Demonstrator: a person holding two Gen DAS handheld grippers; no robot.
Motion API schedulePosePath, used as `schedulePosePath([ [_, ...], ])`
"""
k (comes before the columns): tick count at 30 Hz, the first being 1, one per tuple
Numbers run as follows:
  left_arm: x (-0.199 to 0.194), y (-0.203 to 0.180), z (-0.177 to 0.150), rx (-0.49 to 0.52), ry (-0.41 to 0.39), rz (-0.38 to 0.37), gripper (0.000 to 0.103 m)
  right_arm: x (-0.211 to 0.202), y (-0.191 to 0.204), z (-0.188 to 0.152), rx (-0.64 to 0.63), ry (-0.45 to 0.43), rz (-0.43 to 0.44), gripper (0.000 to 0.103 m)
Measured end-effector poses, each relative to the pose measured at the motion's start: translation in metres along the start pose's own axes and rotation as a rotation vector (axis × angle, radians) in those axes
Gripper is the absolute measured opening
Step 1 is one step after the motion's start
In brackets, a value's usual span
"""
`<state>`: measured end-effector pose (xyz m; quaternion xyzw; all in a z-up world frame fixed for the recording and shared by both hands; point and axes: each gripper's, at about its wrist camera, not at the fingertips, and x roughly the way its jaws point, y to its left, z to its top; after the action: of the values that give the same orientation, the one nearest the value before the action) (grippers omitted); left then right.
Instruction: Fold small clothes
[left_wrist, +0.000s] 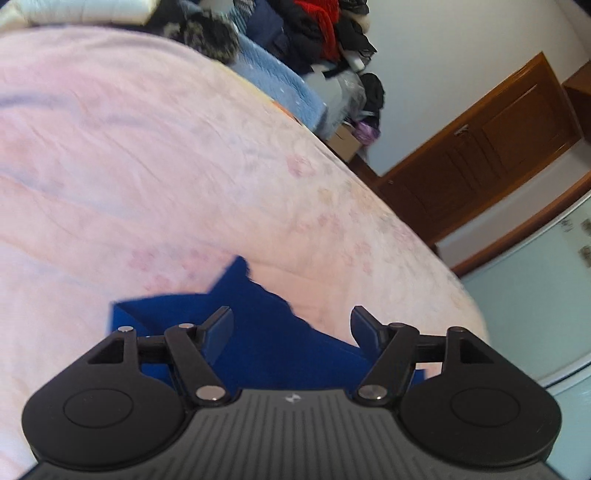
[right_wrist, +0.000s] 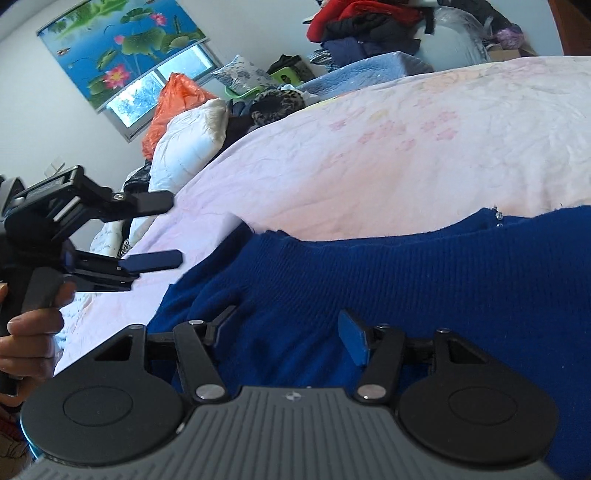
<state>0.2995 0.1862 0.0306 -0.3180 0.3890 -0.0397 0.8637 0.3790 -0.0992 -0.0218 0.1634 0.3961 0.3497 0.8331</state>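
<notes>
Nearest the right wrist camera, the right gripper (right_wrist: 286, 332) hovers over a dark blue ribbed knit sweater (right_wrist: 406, 280), its jaws spread apart with only the knit beneath them and nothing pinched. The sweater lies spread on the pale pink flower-printed bedspread (right_wrist: 388, 162), its edge running across the bed toward the right side of that view.

Off to the left in the same view, a hand (right_wrist: 27, 339) holds the left gripper (right_wrist: 168, 230) clear above the bedspread, beside the sweater's corner; its jaws stand parted and empty. From the left wrist camera, the left gripper (left_wrist: 291, 325) shows a part of the blue sweater (left_wrist: 258, 314) below its separated fingers, not touched by them.

Farther back, a white pillow (right_wrist: 188, 147) and an orange plastic bag (right_wrist: 173, 99) sit at the bed's far end, near a heap of dark and red clothes (right_wrist: 365, 22). Beyond stand a brown wooden door (left_wrist: 480, 147) and a lotus-print window blind (right_wrist: 122, 44).
</notes>
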Motion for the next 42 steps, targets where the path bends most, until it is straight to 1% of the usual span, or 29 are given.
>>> schedulePosePath([
  [3, -0.011, -0.003, -0.01, 0.101, -0.008, 0.081, 0.07, -0.003, 0.006, -0.002, -0.034, -0.005, 0.009, 0.066],
  [5, -0.021, -0.002, -0.021, 0.147, -0.004, 0.107, 0.07, -0.001, 0.011, -0.002, -0.064, 0.002, 0.013, 0.066],
  [6, -0.027, -0.001, -0.027, 0.171, 0.002, 0.104, 0.07, 0.0, 0.013, -0.002, -0.081, -0.001, -0.032, 0.068],
  [8, -0.039, 0.0, -0.04, 0.204, 0.012, 0.097, 0.07, -0.001, 0.017, -0.003, -0.133, -0.032, -0.201, 0.067],
  [9, -0.047, 0.001, -0.046, 0.218, 0.019, 0.085, 0.07, -0.007, 0.02, -0.004, -0.15, -0.059, -0.248, 0.067],
  [10, -0.054, 0.004, -0.053, 0.232, 0.027, 0.069, 0.07, -0.015, 0.021, -0.005, -0.153, -0.084, -0.25, 0.069],
  [12, -0.067, 0.008, -0.067, 0.263, 0.046, 0.05, 0.07, -0.041, 0.021, -0.013, -0.138, -0.137, -0.189, 0.068],
  [13, -0.074, 0.011, -0.075, 0.282, 0.056, 0.046, 0.07, -0.055, 0.02, -0.017, -0.13, -0.156, -0.172, 0.069],
  [14, -0.08, 0.014, -0.083, 0.305, 0.067, 0.039, 0.07, -0.07, 0.017, -0.023, -0.122, -0.173, -0.172, 0.069],
  [18, -0.092, 0.028, -0.113, 0.389, 0.133, 0.037, 0.07, -0.133, 0.006, -0.047, -0.106, -0.201, -0.19, 0.07],
  [21, -0.098, 0.038, -0.132, 0.431, 0.159, 0.04, 0.07, -0.176, -0.006, -0.068, -0.062, -0.213, -0.26, 0.07],
  [22, -0.099, 0.041, -0.137, 0.432, 0.151, 0.047, 0.07, -0.188, -0.011, -0.076, -0.05, -0.218, -0.284, 0.07],
  [24, -0.103, 0.049, -0.144, 0.415, 0.097, 0.069, 0.07, -0.206, -0.019, -0.09, -0.03, -0.233, -0.329, 0.072],
  [25, -0.104, 0.052, -0.146, 0.395, 0.057, 0.091, 0.07, -0.212, -0.022, -0.095, -0.022, -0.258, -0.34, 0.071],
  [26, -0.103, 0.053, -0.147, 0.374, 0.014, 0.13, 0.07, -0.216, -0.023, -0.099, -0.021, -0.299, -0.354, 0.071],
  [27, -0.101, 0.054, -0.145, 0.356, -0.038, 0.181, 0.07, -0.217, -0.024, -0.101, -0.034, -0.351, -0.381, 0.074],
  [29, -0.095, 0.051, -0.142, 0.357, -0.179, 0.286, 0.07, -0.211, -0.024, -0.099, -0.082, -0.453, -0.448, 0.083],
  [30, -0.091, 0.049, -0.14, 0.354, -0.252, 0.341, 0.07, -0.204, -0.025, -0.095, -0.086, -0.481, -0.476, 0.087],
  [31, -0.086, 0.047, -0.139, 0.356, -0.317, 0.387, 0.07, -0.195, -0.026, -0.092, -0.104, -0.499, -0.489, 0.087],
  [32, -0.078, 0.044, -0.137, 0.371, -0.358, 0.437, 0.07, -0.184, -0.025, -0.088, -0.142, -0.503, -0.513, 0.087],
  [33, -0.068, 0.04, -0.134, 0.387, -0.383, 0.503, 0.07, -0.171, -0.023, -0.082, -0.184, -0.491, -0.565, 0.085],
  [34, -0.058, 0.036, -0.133, 0.41, -0.403, 0.578, 0.07, -0.159, -0.019, -0.081, -0.234, -0.476, -0.62, 0.085],
  [35, -0.047, 0.033, -0.132, 0.434, -0.414, 0.653, 0.07, -0.15, -0.017, -0.08, -0.273, -0.465, -0.648, 0.085],
  [36, -0.036, 0.031, -0.132, 0.454, -0.415, 0.702, 0.07, -0.144, -0.016, -0.08, -0.284, -0.459, -0.636, 0.085],
  [37, -0.03, 0.031, -0.132, 0.467, -0.402, 0.708, 0.07, -0.141, -0.017, -0.08, -0.276, -0.445, -0.6, 0.084],
  [38, -0.024, 0.033, -0.131, 0.459, -0.381, 0.688, 0.07, -0.137, -0.018, -0.079, -0.27, -0.416, -0.583, 0.084],
  [39, -0.019, 0.035, -0.129, 0.432, -0.362, 0.668, 0.07, -0.135, -0.017, -0.08, -0.28, -0.401, -0.586, 0.084],
  [40, -0.016, 0.039, -0.127, 0.397, -0.353, 0.663, 0.07, -0.135, -0.015, -0.081, -0.304, -0.402, -0.594, 0.085],
  [42, -0.012, 0.046, -0.12, 0.329, -0.355, 0.677, 0.071, -0.133, -0.013, -0.081, -0.33, -0.388, -0.605, 0.085],
])
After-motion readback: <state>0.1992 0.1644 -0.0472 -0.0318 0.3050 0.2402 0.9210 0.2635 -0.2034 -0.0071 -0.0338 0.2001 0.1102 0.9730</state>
